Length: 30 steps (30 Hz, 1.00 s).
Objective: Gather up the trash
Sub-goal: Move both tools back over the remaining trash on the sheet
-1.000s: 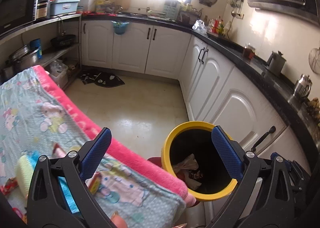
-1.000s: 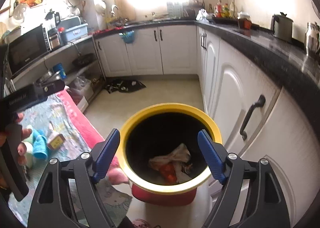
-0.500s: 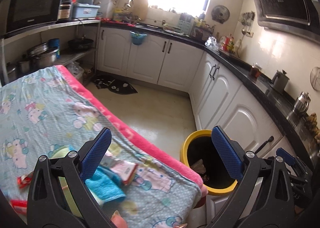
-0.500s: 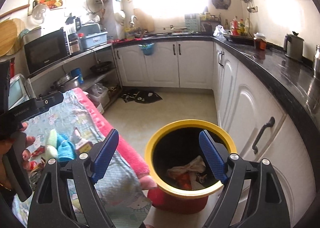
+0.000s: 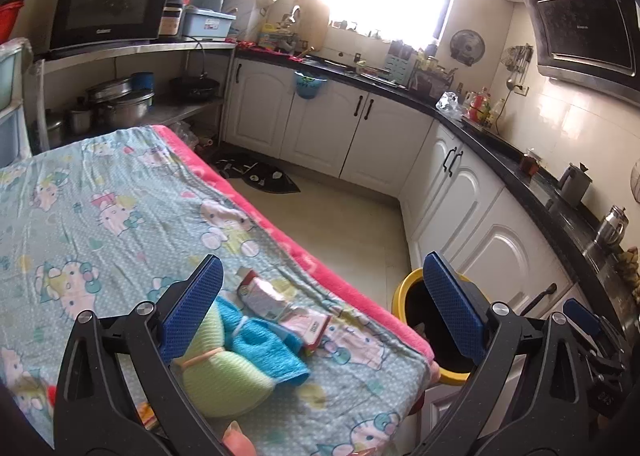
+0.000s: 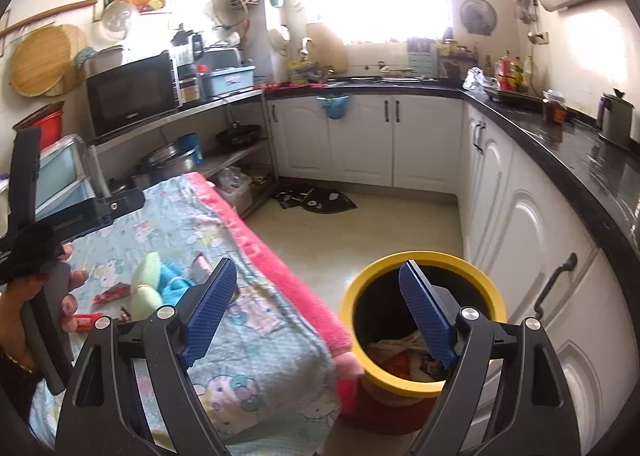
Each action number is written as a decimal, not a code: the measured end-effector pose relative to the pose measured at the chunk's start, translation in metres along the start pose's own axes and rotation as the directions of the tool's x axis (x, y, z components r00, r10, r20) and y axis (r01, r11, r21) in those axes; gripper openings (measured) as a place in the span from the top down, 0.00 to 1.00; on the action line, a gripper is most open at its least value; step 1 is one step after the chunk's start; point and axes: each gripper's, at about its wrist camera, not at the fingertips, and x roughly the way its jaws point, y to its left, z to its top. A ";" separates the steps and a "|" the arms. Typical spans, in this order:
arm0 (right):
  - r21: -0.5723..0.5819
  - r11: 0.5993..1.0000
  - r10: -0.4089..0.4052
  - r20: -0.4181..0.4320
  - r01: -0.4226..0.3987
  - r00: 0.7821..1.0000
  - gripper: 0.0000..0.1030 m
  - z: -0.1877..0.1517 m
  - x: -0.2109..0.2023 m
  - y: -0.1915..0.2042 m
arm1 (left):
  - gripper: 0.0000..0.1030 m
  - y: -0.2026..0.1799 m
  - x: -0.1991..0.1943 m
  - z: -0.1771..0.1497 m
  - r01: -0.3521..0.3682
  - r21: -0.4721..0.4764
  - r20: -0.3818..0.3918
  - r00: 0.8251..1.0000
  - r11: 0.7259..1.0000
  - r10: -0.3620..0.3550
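A yellow-rimmed trash bin (image 6: 424, 320) stands on the floor by the table's corner, with crumpled paper and wrappers (image 6: 404, 352) inside; it also shows in the left wrist view (image 5: 416, 296). On the cartoon-print tablecloth (image 5: 120, 216) lie pink-white wrappers (image 5: 280, 304), a blue cloth (image 5: 264, 344) and a green sponge-like bundle (image 5: 224, 380). Red wrappers (image 6: 112, 292) lie further left. My left gripper (image 5: 320, 312) is open and empty above the wrappers. My right gripper (image 6: 316, 316) is open and empty between table edge and bin.
White cabinets (image 6: 520, 232) under a black counter (image 6: 568, 152) run along the right and back. A shelf unit with a microwave (image 6: 132, 96) and pots stands behind the table. A dark mat (image 6: 316, 198) lies on the floor.
Both grippers have pulled back and up from the bin and swung left. The left one now looks over the table's wrappers. Both stay open and empty.
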 end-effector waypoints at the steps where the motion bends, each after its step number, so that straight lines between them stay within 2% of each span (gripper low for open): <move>1: -0.004 1.000 0.007 0.000 -0.007 1.000 0.21 0.001 0.000 0.004 | 0.10 0.003 -0.002 -0.001 -0.005 -0.002 -0.002 1.000 1.000 0.005; 12: -0.059 0.993 0.099 -0.042 -0.102 0.994 0.21 -0.009 0.010 0.046 | 0.10 0.046 -0.022 -0.010 -0.079 -0.004 -0.025 0.997 0.997 0.079; 19: -0.097 0.982 0.155 -0.085 -0.163 0.984 0.21 -0.019 0.020 0.074 | 0.10 0.079 -0.039 -0.015 -0.148 -0.026 -0.030 0.989 0.989 0.147; 30: -0.142 0.960 0.224 -0.136 -0.242 0.965 0.21 -0.028 0.040 0.111 | 0.10 0.119 -0.057 -0.035 -0.219 -0.056 -0.063 0.974 0.974 0.215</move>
